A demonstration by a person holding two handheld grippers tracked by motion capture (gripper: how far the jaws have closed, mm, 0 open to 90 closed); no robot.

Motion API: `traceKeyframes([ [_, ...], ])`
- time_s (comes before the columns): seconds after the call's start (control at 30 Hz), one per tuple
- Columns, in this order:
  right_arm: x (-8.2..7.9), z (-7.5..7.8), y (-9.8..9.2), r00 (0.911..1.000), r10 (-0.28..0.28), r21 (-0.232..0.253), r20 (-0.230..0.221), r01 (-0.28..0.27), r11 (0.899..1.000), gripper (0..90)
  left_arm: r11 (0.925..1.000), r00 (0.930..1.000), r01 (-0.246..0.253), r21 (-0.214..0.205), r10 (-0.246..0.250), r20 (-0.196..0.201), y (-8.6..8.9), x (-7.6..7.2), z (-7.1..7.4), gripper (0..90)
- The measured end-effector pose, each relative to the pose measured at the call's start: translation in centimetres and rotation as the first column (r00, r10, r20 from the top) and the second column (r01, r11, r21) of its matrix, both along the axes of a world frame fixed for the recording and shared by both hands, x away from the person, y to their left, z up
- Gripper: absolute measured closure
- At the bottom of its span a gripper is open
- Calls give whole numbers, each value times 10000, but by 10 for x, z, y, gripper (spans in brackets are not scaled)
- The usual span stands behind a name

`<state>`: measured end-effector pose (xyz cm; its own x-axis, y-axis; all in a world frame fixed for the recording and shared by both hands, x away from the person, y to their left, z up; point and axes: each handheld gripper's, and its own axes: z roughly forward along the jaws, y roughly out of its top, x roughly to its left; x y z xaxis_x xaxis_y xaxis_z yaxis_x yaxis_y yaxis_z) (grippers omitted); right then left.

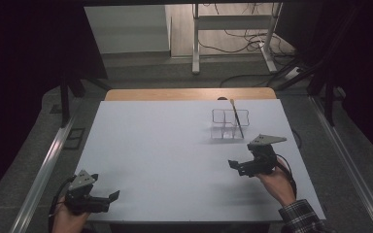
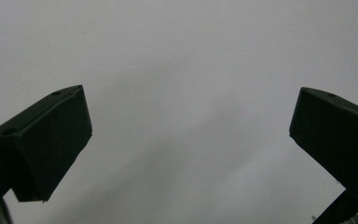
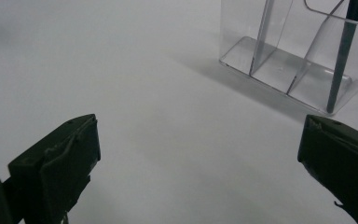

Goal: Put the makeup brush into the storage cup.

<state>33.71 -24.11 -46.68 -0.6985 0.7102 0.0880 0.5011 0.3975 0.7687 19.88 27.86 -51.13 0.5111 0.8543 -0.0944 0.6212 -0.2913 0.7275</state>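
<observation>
Brush (image 3: 342, 56) top cut off in right gripper view. Stood in clear organizer (image 1: 229, 124), just beyond right tongs (image 1: 234, 165). Both tongs gaped, empty; left tongs (image 1: 112, 196) far off.

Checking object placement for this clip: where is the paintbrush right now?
In the high view the paintbrush stands tilted in the clear divided holder on the table's far right, just beyond the right gripper.

High view: fixed above the near edge, facing forward and down over the whole table (image 1: 175, 160). Left gripper view: close above bare tabletop, lower left there. Right gripper view: low, near, aimed at the clear organizer (image 3: 298, 60), shared with the high view's upper right (image 1: 229, 124).
</observation>
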Motion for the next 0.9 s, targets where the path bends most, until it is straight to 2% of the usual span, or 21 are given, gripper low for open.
traceKeyframes([
  [0.9,-30,-1,-13,9999,-50,-230,99,52,9997,0,10000,9999,88,18,-88,-103,0,0,-1,0],
])
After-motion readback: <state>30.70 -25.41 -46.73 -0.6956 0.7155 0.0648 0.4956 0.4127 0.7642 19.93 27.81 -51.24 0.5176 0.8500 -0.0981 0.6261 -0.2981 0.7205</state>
